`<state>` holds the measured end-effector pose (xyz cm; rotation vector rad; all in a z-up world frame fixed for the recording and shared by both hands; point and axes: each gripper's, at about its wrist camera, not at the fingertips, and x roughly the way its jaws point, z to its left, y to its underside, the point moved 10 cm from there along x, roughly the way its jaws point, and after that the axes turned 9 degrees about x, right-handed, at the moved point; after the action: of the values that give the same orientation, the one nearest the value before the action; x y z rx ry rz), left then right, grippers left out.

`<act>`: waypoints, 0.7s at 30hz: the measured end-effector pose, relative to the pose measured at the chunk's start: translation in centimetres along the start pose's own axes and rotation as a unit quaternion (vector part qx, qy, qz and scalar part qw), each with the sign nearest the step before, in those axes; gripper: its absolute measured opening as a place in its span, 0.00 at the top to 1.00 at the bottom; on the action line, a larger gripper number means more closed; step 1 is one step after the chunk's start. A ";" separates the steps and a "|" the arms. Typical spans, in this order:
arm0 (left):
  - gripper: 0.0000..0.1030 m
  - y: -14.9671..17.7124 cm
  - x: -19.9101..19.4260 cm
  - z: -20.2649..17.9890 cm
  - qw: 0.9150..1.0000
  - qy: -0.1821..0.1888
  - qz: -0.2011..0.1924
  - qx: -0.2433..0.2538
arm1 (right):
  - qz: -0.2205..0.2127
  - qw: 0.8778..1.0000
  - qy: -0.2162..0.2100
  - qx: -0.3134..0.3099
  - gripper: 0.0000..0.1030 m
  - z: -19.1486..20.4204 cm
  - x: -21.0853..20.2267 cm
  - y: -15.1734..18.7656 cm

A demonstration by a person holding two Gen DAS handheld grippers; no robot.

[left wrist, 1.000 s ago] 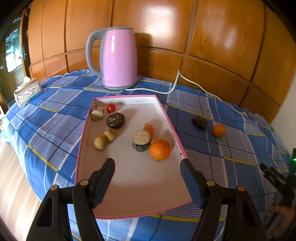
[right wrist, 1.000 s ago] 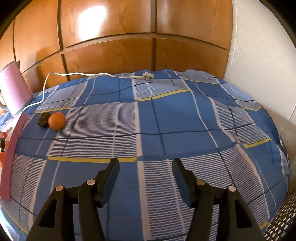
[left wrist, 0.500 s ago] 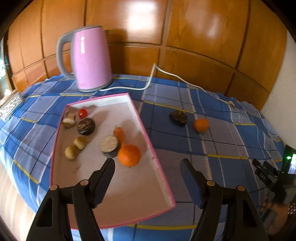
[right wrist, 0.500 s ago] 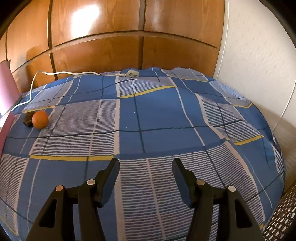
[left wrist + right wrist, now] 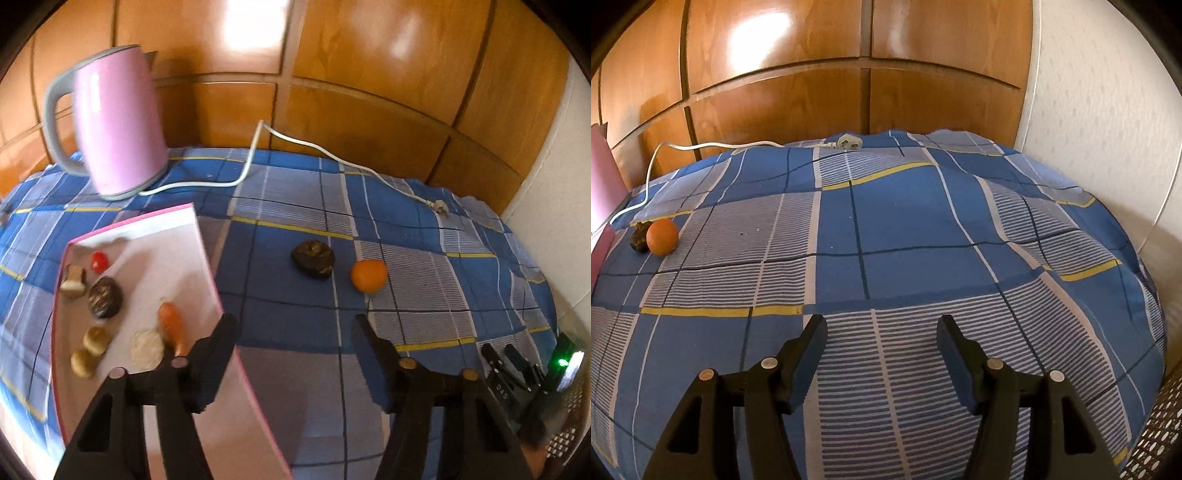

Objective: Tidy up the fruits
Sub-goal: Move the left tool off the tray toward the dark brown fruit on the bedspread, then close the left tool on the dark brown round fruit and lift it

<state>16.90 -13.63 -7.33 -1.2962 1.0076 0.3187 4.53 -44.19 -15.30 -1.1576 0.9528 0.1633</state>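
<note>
The orange lay on the blue cloth, well to the right of the tray. The dark fruit sat just to its left. A second ago my left gripper looked down into the tray. Then I swung it right, and the two loose fruits came to sit ahead of it, a bit farther away. Its jaws were wide apart and held nothing. I think this meant the loose fruits came next, and they had yet to go into the tray.

The tray held a small red fruit at the far end, a cut brown piece, a dark round one, two small tan ones, a carrot and a pale round piece. My gripper hid the near part of the tray.

My right gripper hung over bare cloth, released and holding nothing. It had turned a bit to the right. From there the orange was far off to the left.

A pink kettle stood at the far left, its white cord trailing right.
</note>
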 end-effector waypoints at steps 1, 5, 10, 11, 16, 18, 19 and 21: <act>0.40 -0.3 0.3 -0.2 1.000 0.000 -0.001 0.004 | 0.001 1.000 -0.002 0.002 0.39 0.0 0.0 0.0; 0.41 -1.6 3.1 -0.2 0.999 0.015 0.023 -0.021 | 0.002 1.000 -0.006 0.002 0.39 0.1 0.0 0.0; 0.40 -2.6 6.1 0.3 0.998 0.011 0.047 -0.045 | 0.005 1.000 -0.009 0.004 0.39 0.0 0.1 0.0; 0.40 -2.9 6.9 0.3 0.997 0.009 0.054 -0.052 | 0.005 1.000 -0.010 0.003 0.38 0.0 0.1 0.0; 0.38 -3.7 9.6 0.2 0.995 0.005 0.077 -0.067 | 0.006 1.000 -0.011 0.002 0.38 0.1 0.1 0.1; 0.32 -4.2 10.4 -0.1 0.994 0.007 0.081 -0.070 | 0.006 1.000 -0.011 0.002 0.38 0.1 0.1 0.1; 0.31 -4.4 10.8 -0.1 0.994 0.003 0.084 -0.073 | 0.006 1.000 -0.011 0.001 0.38 0.1 0.1 0.1; 0.30 -4.7 12.0 0.0 0.992 0.001 0.092 -0.085 | 0.006 1.000 -0.012 0.001 0.38 0.1 0.1 0.1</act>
<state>26.89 -18.90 -13.44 -1.3591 1.1234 0.5540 4.60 -44.05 -15.43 -1.1457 0.9389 0.1856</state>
